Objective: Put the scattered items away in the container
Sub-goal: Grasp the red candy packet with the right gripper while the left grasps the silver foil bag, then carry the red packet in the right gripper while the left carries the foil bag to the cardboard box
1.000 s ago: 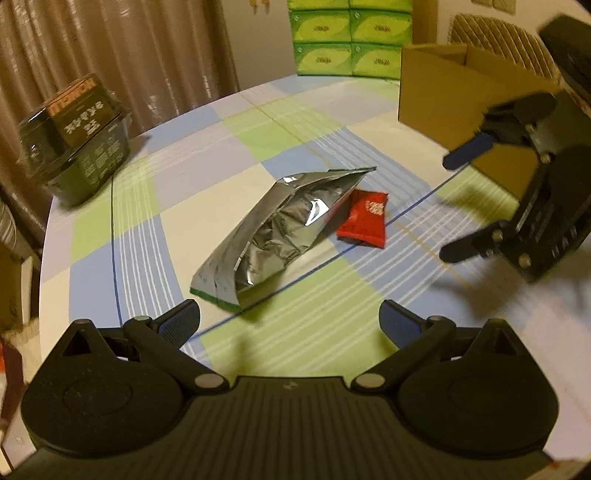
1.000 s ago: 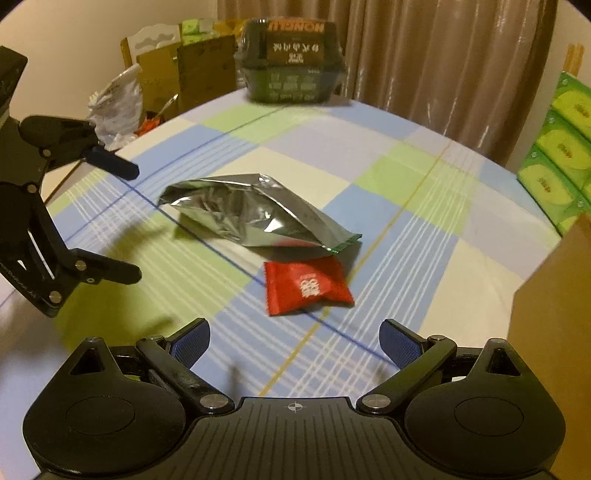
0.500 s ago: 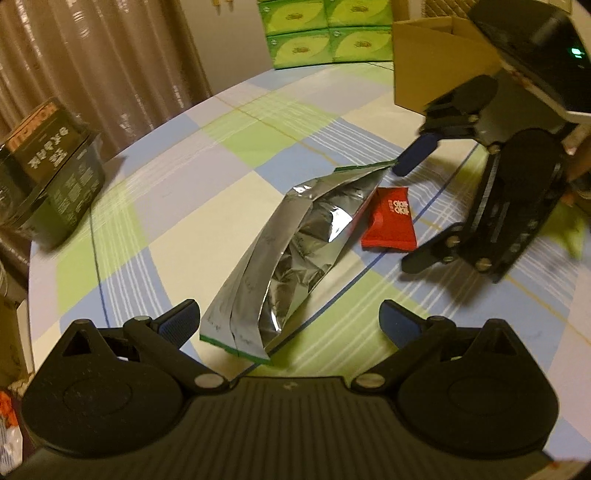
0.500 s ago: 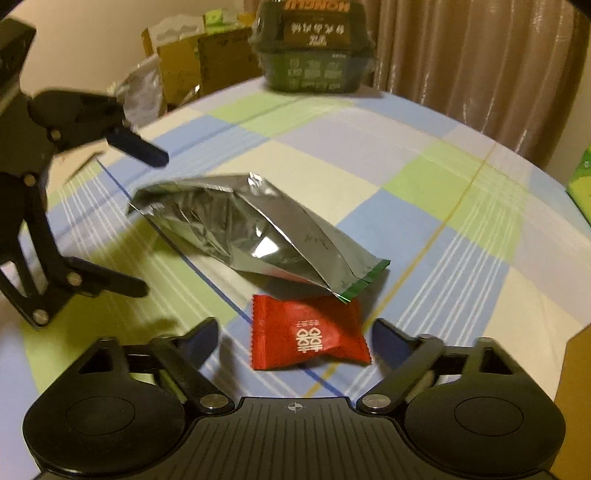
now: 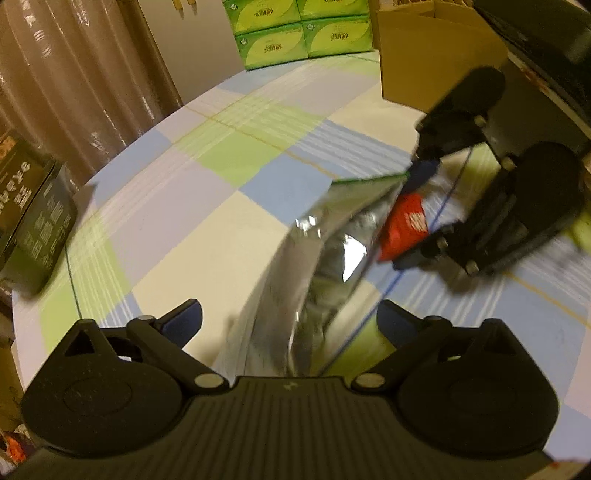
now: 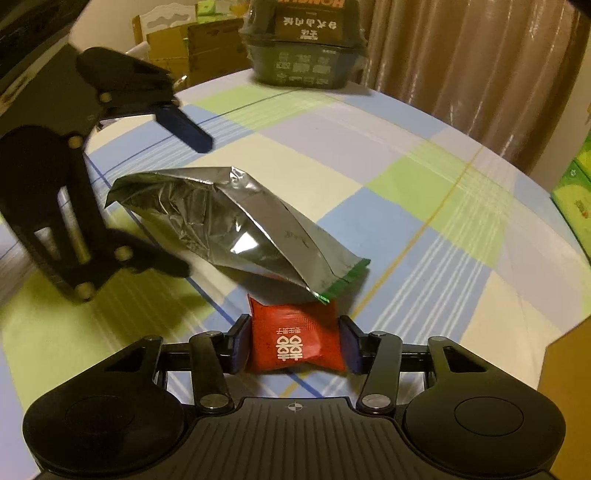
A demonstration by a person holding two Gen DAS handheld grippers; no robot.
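Note:
A crinkled silver foil bag [image 6: 236,229] with a green end lies on the checked tablecloth; it also shows in the left wrist view [image 5: 314,266]. A small red packet [image 6: 293,341] with white characters lies just in front of it, and shows in the left wrist view [image 5: 406,225]. My right gripper [image 6: 293,345] has closed on the red packet, both pads touching its sides. My left gripper [image 5: 288,321] is open, its jaws on either side of the foil bag's near end. The cardboard box [image 5: 424,55] stands at the table's far right.
A dark green boxed pack [image 6: 306,48] sits at the table's far edge, also in the left wrist view [image 5: 29,214]. Green tissue boxes [image 5: 295,29] are stacked beyond the table. The box wall [image 6: 569,369] stands close at my right gripper's right.
My right gripper moved forward and closed on the red packet. My left gripper moved in over the foil bag's near end and stayed open.

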